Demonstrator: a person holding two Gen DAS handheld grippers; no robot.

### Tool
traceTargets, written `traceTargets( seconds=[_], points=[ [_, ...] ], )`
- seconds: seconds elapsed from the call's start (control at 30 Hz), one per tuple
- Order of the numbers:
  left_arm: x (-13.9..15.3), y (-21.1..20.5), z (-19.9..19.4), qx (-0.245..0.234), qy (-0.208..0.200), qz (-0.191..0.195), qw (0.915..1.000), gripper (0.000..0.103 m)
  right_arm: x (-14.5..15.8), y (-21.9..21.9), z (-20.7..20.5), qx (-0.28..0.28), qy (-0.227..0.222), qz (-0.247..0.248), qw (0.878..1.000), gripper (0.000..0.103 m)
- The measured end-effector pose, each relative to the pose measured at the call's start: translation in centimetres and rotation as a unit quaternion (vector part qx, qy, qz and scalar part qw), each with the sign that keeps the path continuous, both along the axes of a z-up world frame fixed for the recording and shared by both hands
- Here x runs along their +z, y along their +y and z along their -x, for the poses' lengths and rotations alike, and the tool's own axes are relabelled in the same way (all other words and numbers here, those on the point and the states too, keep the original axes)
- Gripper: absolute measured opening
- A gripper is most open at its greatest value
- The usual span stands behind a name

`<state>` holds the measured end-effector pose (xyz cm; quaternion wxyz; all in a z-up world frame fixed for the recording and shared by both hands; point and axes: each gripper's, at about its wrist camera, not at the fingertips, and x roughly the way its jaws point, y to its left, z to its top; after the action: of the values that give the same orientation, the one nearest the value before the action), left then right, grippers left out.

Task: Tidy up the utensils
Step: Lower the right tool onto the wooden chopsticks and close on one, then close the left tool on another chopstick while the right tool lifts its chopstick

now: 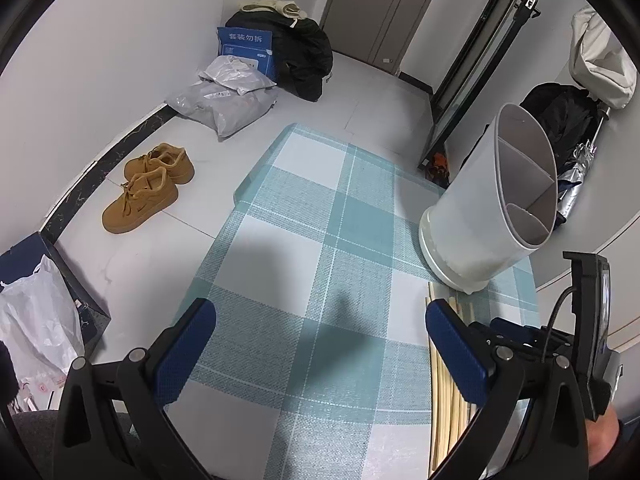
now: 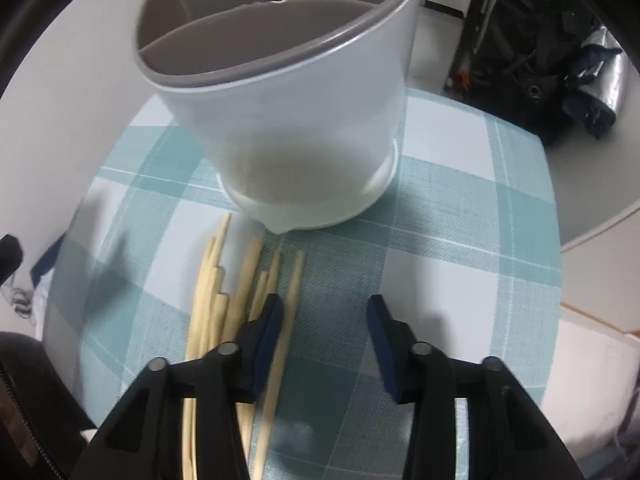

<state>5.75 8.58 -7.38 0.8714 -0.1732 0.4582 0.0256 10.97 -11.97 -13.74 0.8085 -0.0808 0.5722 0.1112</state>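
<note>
- Chopsticks [image 2: 236, 304] lie in a loose bundle on the checked cloth [image 2: 440, 220] covering the table, their tips just short of the base of the white utensil holder [image 2: 288, 120], which stands upright near the table's far edge.
- Empty compartments, split by grey dividers, show inside the holder in both views.
- Over the bundle's right side, the right gripper [image 2: 326, 308] points steeply down with its fingers partly apart; one stick lies just inside the left finger [image 2: 268, 336] and most of the bundle sits outside it, so nothing is clamped.
- By judgement, the step in hand is picking up chopsticks to drop into the holder.
- To do it well, the right gripper should shift toward the bundle so several sticks lie between the fingers, then close near mid-length so they hang balanced.
- A grip on one stick near its edge risks it pivoting or slipping.
- Apart from the bundle, the left gripper [image 1: 320, 344] hovers over bare cloth with fingers wide apart and empty, the sticks just beyond its right finger [image 1: 456, 352].
- It could steady the holder, which looks light and might tip when the sticks go in.
</note>
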Motion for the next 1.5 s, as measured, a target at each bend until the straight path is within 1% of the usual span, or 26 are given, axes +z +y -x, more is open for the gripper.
traceTargets(
  seconds=[0.03,0.1,0.27,0.37,0.4,0.47,0.53,0.6,0.63,0.73,0.83,0.87,0.97,1.07,1.13,1.23,1.3,1.37,1.47,1.5],
  points=[
    [0.0,0.1,-0.1,0.002,0.001,0.001,1.0,0.102,0.0,0.1,0.1,0.003,0.0,0.008,1.0,0.037],
    [-0.2,0.3,-0.2,0.004,0.003,0.004,1.0,0.102,0.1,0.7,0.3,0.017,-0.007,0.023,1.0,0.03],
    [-0.6,0.4,-0.2,0.005,0.008,-0.005,0.9999,0.102,0.3,2.0,1.3,0.055,-0.016,0.03,0.998,0.009],
    [-1.2,-0.1,-0.2,-0.007,0.018,-0.007,0.9998,0.102,0.4,2.0,2.0,0.061,-0.019,0.02,0.998,0.005],
    [-1.4,-0.3,-0.2,-0.012,0.022,-0.007,0.9996,0.102,0.4,1.6,2.1,0.057,-0.017,0.006,0.998,0.005],
    [-1.7,-1.3,-0.3,-0.029,0.03,-0.013,0.999,0.102,0.8,0.1,1.8,0.036,-0.014,-0.039,0.998,0.005],
    [-2.3,-2.6,-0.5,-0.051,0.038,-0.023,0.9977,0.102,1.5,-1.4,2.0,0.018,-0.024,-0.067,0.997,0.005],
    [-2.8,-3.6,-0.7,-0.071,0.053,-0.019,0.9959,0.102,2.3,-3.3,2.4,-0.008,-0.036,-0.105,0.994,0.005],
    [-3.2,-4.2,-0.9,-0.08,0.062,-0.017,0.9947,0.102,2.7,-4.6,2.7,-0.026,-0.041,-0.134,0.99,0.005],
    [-4.1,-5.6,-1.2,-0.092,0.084,-0.036,0.9915,0.102,3.2,-7.4,3.4,-0.07,-0.053,-0.192,0.977,0.005],
    [-4.9,-6.2,-1.4,-0.084,0.101,-0.053,0.99,0.102,3.8,-10.7,4.4,-0.104,-0.067,-0.261,0.957,0.005],
    [-4.9,-6.2,-1.4,-0.079,0.098,-0.06,0.9903,0.102,4.2,-11.5,4.6,-0.116,-0.072,-0.279,0.95,0.005],
    [-4.7,-6.4,-1.6,-0.077,0.098,-0.069,0.9899,0.102,5.5,-12.6,5.0,-0.129,-0.102,-0.301,0.939,0.005],
    [-4.8,-7.2,-1.6,-0.089,0.102,-0.096,0.9862,0.102,6.1,-12.9,5.4,-0.13,-0.106,-0.313,0.935,0.005],
    [-4.7,-7.2,-1.7,-0.092,0.102,-0.098,0.9857,0.102,6.4,-12.9,5.2,-0.132,-0.11,-0.323,0.931,0.005],
    [-4.8,-7.1,-2.0,-0.089,0.111,-0.098,0.985,0.102,6.7,-13.5,5.0,-0.13,-0.117,-0.329,0.928,0.005],
    [-4.9,-7.3,-2.3,-0.095,0.116,-0.099,0.9837,0.102,5.8,-13.8,4.5,-0.133,-0.119,-0.338,0.924,0.005],
    [-5.2,-7.5,-2.8,-0.1,0.125,-0.116,0.9804,0.102,5.9,-14.1,4.8,-0.138,-0.119,-0.341,0.922,0.005],
    [-5.3,-7.9,-3.2,-0.11,0.126,-0.117,0.979,0.102,5.8,-14.3,4.8,-0.138,-0.12,-0.35,0.919,0.005],
    [-5.3,-7.9,-3.6,-0.114,0.128,-0.116,0.9784,0.099,5.9,-14.3,4.8,-0.136,-0.121,-0.351,0.918,0.005]
  ],
)
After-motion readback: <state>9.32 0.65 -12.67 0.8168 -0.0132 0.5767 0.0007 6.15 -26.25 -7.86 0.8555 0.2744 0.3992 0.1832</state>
